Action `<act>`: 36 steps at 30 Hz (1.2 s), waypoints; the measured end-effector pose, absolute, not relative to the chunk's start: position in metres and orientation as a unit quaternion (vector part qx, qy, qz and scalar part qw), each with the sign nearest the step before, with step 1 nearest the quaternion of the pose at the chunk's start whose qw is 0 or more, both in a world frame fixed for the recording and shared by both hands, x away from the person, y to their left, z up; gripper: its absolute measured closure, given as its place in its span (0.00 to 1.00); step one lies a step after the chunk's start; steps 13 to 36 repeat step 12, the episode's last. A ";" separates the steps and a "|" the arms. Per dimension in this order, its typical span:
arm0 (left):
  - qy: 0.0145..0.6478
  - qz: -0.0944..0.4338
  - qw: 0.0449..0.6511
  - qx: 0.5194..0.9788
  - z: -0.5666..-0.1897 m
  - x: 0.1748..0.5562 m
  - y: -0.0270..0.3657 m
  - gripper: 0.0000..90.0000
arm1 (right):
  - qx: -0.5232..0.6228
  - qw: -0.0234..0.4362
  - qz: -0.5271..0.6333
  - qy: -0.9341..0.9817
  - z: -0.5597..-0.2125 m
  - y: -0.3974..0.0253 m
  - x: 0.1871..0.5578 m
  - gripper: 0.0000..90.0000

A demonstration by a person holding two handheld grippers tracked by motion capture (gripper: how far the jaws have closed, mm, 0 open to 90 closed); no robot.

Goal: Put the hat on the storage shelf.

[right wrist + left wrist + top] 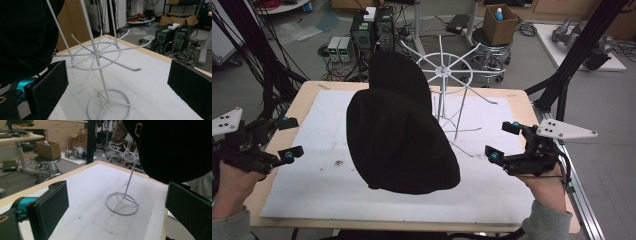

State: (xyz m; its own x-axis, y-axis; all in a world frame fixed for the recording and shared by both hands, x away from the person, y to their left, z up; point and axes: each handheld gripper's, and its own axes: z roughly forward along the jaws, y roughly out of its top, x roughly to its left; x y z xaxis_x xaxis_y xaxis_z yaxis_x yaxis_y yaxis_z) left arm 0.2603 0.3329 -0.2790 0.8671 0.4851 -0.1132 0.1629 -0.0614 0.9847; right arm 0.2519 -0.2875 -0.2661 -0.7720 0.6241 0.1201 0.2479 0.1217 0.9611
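Currently, a black knitted fabric hat (pixel 399 132) is hung on the white wire rack (pixel 447 95), midway between the left gripper (pixel 287 137) and right gripper (pixel 502 141); both sets of fingers are held apart, empty.

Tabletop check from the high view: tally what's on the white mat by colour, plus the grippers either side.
Black: 1, the cap hanging on the rack
White: 1, the wire rack, its ring base on the mat
Grippers: 2, left gripper and right gripper, both open and holding nothing
Total: 4
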 end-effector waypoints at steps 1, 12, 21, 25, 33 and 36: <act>0.229 0.125 0.647 0.717 -0.279 0.261 0.333 0.06 | 0.299 0.159 0.592 0.731 -0.266 -0.288 0.252 0.02; 0.245 0.135 0.638 0.718 -0.285 0.267 0.336 0.06 | 0.313 0.160 0.592 0.726 -0.269 -0.294 0.254 0.02; 0.245 0.135 0.638 0.718 -0.285 0.267 0.336 0.06 | 0.313 0.160 0.592 0.726 -0.269 -0.294 0.254 0.02; 0.245 0.135 0.638 0.718 -0.285 0.267 0.336 0.06 | 0.313 0.160 0.592 0.726 -0.269 -0.294 0.254 0.02; 0.245 0.135 0.638 0.718 -0.285 0.267 0.336 0.06 | 0.313 0.160 0.592 0.726 -0.269 -0.294 0.254 0.02; 0.245 0.135 0.638 0.718 -0.285 0.267 0.336 0.06 | 0.313 0.160 0.592 0.726 -0.269 -0.294 0.254 0.02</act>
